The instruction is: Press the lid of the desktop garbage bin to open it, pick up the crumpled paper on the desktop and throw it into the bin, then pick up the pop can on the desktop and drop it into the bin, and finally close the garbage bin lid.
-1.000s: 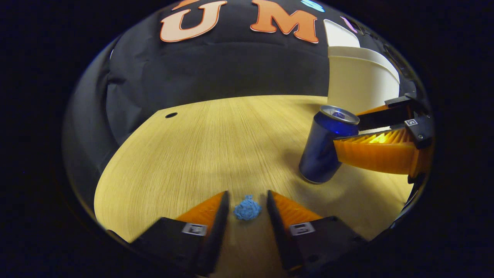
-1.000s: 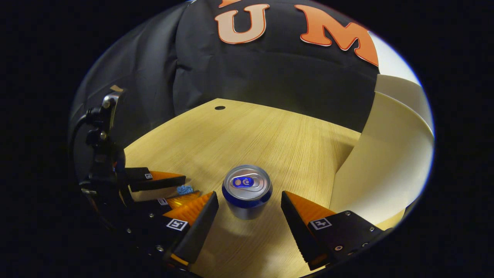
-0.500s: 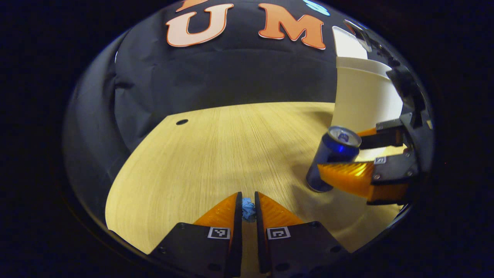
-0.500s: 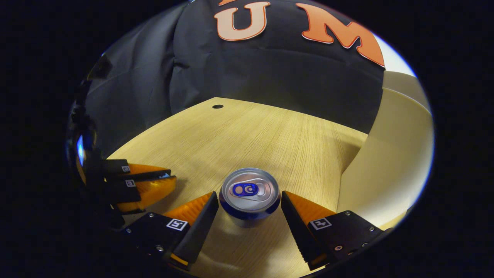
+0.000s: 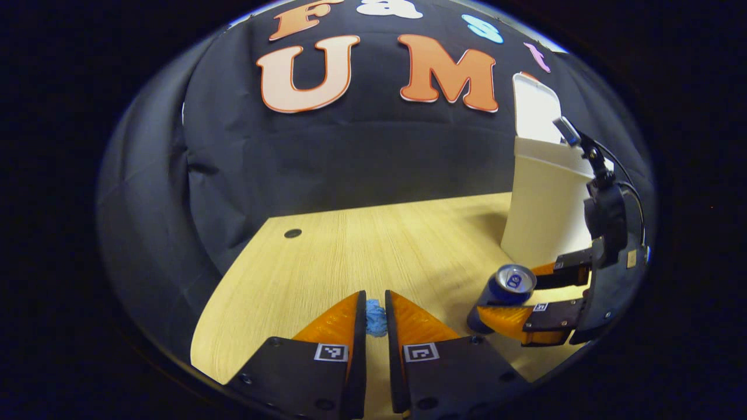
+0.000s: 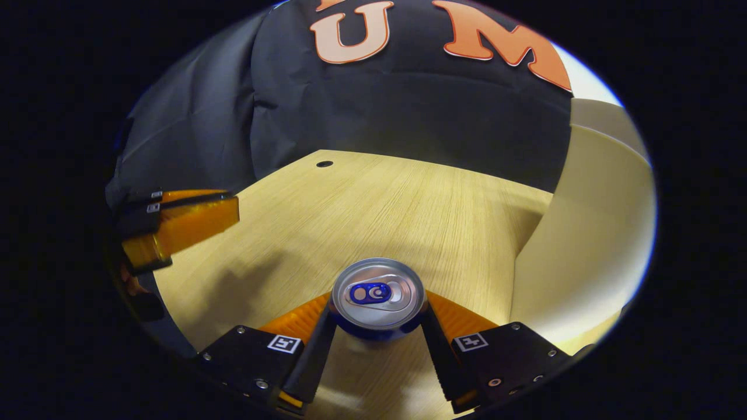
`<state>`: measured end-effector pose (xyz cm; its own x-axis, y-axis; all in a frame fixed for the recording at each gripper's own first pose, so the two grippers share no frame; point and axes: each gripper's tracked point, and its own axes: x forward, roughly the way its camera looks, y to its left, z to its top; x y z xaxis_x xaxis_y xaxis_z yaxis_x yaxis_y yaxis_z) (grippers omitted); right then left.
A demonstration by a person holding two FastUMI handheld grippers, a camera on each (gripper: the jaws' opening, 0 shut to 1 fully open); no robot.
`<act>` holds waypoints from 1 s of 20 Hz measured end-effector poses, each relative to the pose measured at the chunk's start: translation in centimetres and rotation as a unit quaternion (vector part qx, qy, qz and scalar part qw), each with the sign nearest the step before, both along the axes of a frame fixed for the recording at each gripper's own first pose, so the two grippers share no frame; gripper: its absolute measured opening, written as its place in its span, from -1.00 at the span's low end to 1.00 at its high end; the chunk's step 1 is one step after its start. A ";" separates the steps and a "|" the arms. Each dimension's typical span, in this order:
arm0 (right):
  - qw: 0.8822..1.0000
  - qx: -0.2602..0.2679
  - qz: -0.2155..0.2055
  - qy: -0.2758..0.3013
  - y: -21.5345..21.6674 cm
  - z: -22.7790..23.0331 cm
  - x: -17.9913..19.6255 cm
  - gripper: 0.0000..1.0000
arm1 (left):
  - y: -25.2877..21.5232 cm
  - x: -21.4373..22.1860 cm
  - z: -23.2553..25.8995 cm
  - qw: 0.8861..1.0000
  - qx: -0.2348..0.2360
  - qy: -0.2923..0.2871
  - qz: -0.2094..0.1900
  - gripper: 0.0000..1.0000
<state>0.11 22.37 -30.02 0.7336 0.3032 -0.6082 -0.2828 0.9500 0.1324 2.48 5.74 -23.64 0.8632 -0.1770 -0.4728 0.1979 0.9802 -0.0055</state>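
Pale wood-grain desktop (image 5: 327, 256) runs back to the black cloth wall. At left, the left gripper (image 5: 375, 315) has its jaws nearly closed, pinching the small blue crumpled paper ball (image 5: 376, 318) above the desk. Rightward, the right gripper (image 6: 378, 318) clamps the blue pop can (image 6: 378, 297), upright beside the tall white bin (image 5: 545, 204), lid (image 5: 536, 108) raised.
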 end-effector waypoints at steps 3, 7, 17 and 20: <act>1.000 0.012 -0.014 -0.005 -1.2 1.5 -1.2 0.60 | -1.4 1.3 3.7 0.999 -0.012 -0.028 -0.010 -0.59; 1.000 0.000 -0.027 -0.012 -3.4 2.9 -3.3 0.60 | -4.6 2.9 8.1 0.997 -0.035 -0.067 -0.033 -0.59; 0.993 -0.025 -0.113 -0.037 -12.9 5.3 -6.6 0.60 | -17.1 3.8 15.5 0.981 -0.088 -0.104 -0.136 -0.59; 0.988 -0.039 -0.142 -0.049 -16.6 6.7 -7.7 0.60 | -20.5 3.9 17.6 0.976 -0.104 -0.105 -0.159 -0.60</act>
